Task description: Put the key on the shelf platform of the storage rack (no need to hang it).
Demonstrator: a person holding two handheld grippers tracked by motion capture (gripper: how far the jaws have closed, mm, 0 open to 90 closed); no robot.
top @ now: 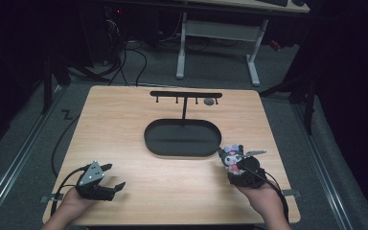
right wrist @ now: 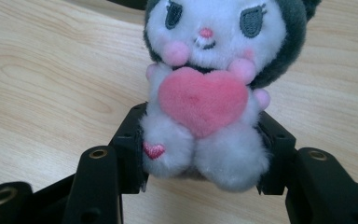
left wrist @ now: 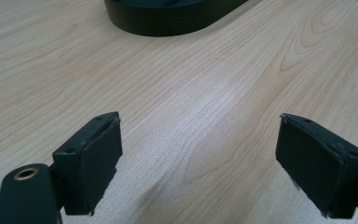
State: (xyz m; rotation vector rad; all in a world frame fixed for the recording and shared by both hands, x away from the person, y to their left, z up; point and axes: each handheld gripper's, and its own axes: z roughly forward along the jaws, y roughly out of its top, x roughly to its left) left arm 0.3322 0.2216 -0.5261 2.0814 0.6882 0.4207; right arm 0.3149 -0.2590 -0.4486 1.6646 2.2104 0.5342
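**A:** What is on the table, and where?

**B:** A light wooden table (top: 124, 124) fills the middle of the high view. Toward its far side lies a black oval tray (top: 153, 143) with a thin post rising from its back edge. The post carries a black crossbar (top: 186, 94) with small hooks beneath it, and a small grey object hangs near the bar's right end; I cannot tell what it is.

**A:** Where is the soft toy?

**B:** The plush toy (right wrist: 205, 88) is at the near right of the table, just beside the right end of the tray. It has a white face, a dark hood with ears, pink cheeks, and it hugs a pink heart. A small pink heart is stitched on one foot.

**A:** Is something holding it?

**B:** Yes. The right gripper (right wrist: 200, 154) has its two black jaws closed partway, pressing on the toy's lower body from both sides. The toy sits upright between them, facing the gripper's camera, with wood grain behind it.

**A:** And the other hand?

**B:** The left gripper (left wrist: 198, 163) is at the near left, well apart from the toy. Its jaws stand wide apart, with only bare table between them. The front wall of the tray shows ahead of it.
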